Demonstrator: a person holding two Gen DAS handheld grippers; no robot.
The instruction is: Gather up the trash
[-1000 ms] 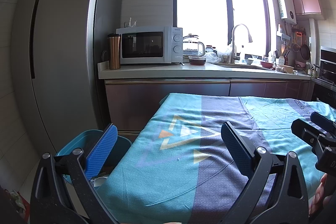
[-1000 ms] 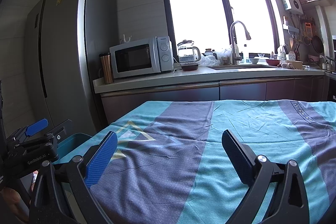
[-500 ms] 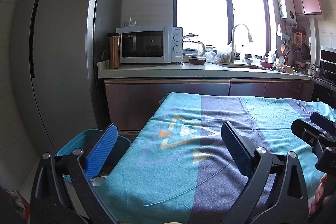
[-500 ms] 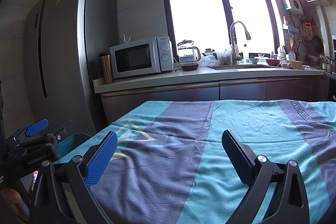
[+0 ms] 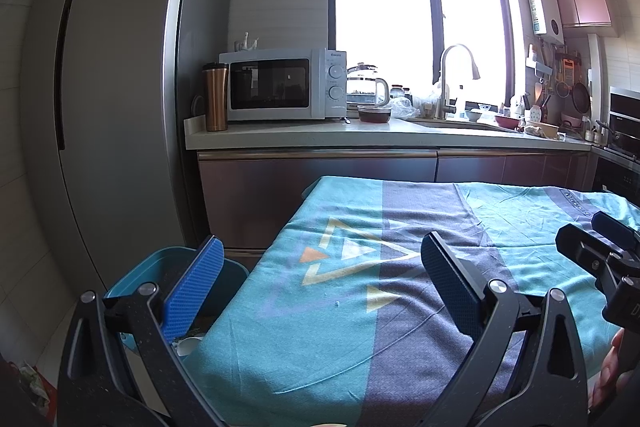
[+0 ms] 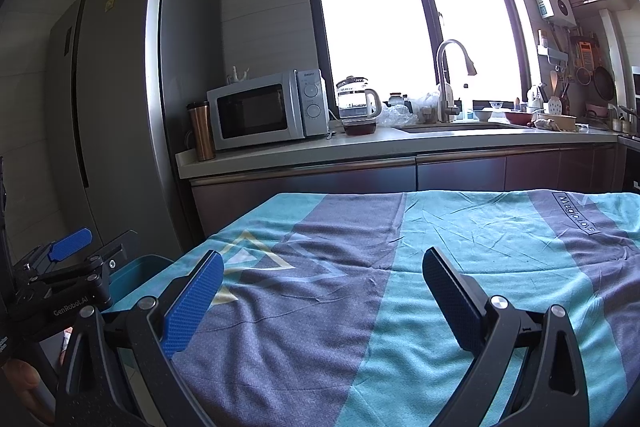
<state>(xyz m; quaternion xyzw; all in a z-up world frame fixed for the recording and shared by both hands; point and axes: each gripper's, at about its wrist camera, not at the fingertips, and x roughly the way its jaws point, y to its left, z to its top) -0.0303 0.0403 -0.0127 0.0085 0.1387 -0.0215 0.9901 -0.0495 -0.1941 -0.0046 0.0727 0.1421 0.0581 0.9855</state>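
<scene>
My left gripper [image 5: 320, 263] is open above the left end of a table covered by a teal and grey cloth [image 5: 400, 307], nothing between its blue pads. My right gripper [image 6: 322, 277] is open too, over the middle of the same cloth [image 6: 400, 287], and holds nothing. A teal trash bin [image 5: 140, 275] stands on the floor at the table's left edge, below the left finger; something white lies inside it. The bin's rim [image 6: 132, 271] shows in the right wrist view beside the left gripper's body [image 6: 60, 279]. No trash is visible on the cloth apart from a tiny white speck [image 5: 338, 303].
A kitchen counter [image 5: 360, 139] runs behind the table with a microwave [image 5: 280, 85], a copper tumbler [image 5: 216, 97], a glass kettle [image 5: 366, 91] and a sink tap [image 5: 452, 79]. A tall grey fridge [image 5: 112, 107] stands at the left. A hand [image 5: 612, 367] shows at the right edge.
</scene>
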